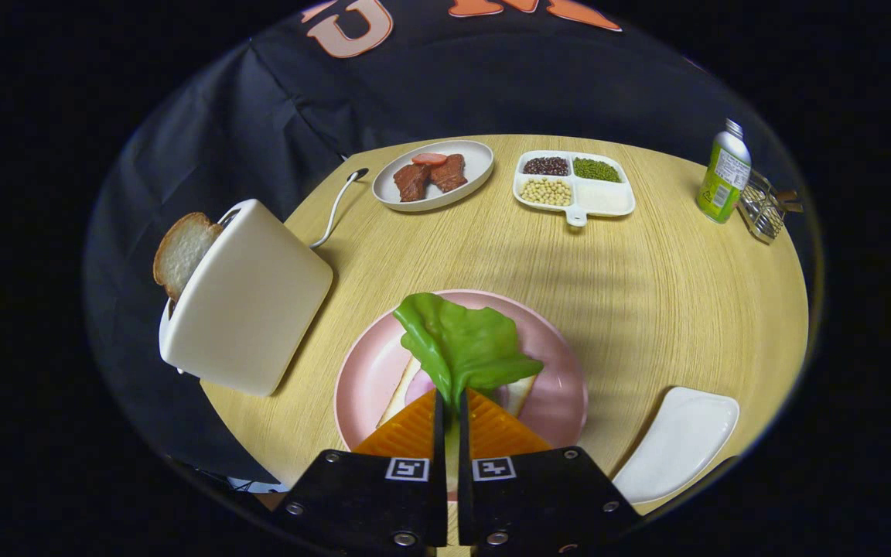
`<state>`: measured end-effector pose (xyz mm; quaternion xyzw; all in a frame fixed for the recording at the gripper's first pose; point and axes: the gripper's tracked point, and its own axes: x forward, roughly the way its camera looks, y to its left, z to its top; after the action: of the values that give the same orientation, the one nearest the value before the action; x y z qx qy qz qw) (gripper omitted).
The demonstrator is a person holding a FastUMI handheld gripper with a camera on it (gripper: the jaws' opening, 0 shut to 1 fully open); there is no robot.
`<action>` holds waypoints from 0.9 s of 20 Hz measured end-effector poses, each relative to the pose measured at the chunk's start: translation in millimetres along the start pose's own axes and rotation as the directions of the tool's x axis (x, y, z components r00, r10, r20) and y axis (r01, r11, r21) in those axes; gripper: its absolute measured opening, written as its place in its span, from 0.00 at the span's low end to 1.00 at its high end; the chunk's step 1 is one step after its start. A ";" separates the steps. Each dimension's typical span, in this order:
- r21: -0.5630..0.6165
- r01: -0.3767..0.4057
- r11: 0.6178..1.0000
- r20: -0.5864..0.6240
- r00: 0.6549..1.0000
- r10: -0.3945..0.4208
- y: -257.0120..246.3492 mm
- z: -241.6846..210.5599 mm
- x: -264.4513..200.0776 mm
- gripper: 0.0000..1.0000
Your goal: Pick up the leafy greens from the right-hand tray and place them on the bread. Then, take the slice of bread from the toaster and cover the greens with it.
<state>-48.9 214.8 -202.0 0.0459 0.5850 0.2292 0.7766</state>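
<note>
Greens [461, 344], one leaf, hang pinched between the two orange fingers [407, 429] of the tool [452, 402], which is closed on the leaf's near end. Its long axis runs near to far, broad end pointing away, over the single bread slice [399, 391] on the pink plate [561, 371]. A second slice [181, 251] stands in the one toaster [248, 298] to the left. Far across the surface [646, 294] sit two dishes: a meat plate [476, 166] and a four-part tray [608, 201]. One white tray [677, 441] lies near right.
</note>
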 end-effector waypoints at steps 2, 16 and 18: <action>-0.011 0.003 1.000 -0.017 1.000 -0.003 5.5 -3.9 5.4 0.08; -0.047 0.071 0.996 -0.030 0.997 -0.072 7.7 -3.7 11.4 0.33; -0.049 0.070 0.996 -0.022 0.997 -0.071 14.0 -1.6 3.1 0.41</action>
<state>-53.9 228.3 -200.5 0.0037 0.5896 0.2162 0.7782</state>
